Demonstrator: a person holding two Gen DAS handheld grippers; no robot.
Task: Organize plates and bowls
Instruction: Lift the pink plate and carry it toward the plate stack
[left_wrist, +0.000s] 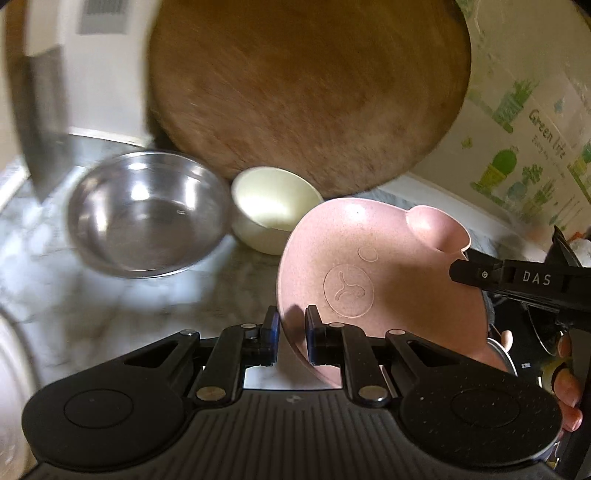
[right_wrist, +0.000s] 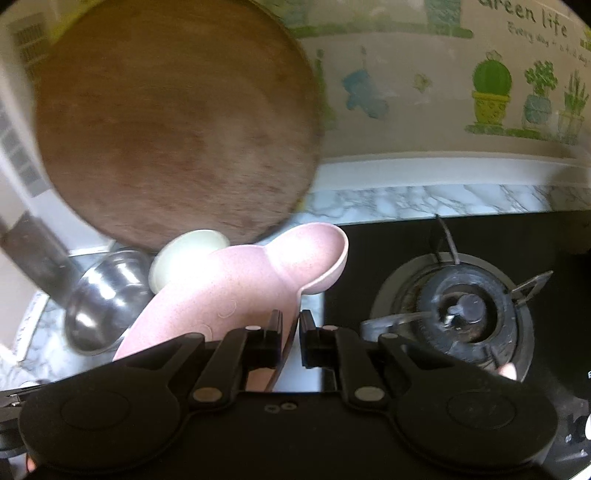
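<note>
A pink bear-shaped plate (left_wrist: 373, 280) is held tilted in the air above the marble counter (left_wrist: 122, 306), one eared rim highest. The left claw (left_wrist: 291, 334) is clamped shut on its near rim, and the right claw (right_wrist: 291, 338) is clamped shut on the opposite rim, likely to keep the plate steady while it is carried. Beyond the plate sit a cream bowl (left_wrist: 271, 206) and a steel bowl (left_wrist: 147, 214), touching, before a leaning round wooden board (left_wrist: 306, 96).

One pink plate (left_wrist: 373, 273); two bowls (left_wrist: 147, 214); one board (left_wrist: 306, 92)
</note>
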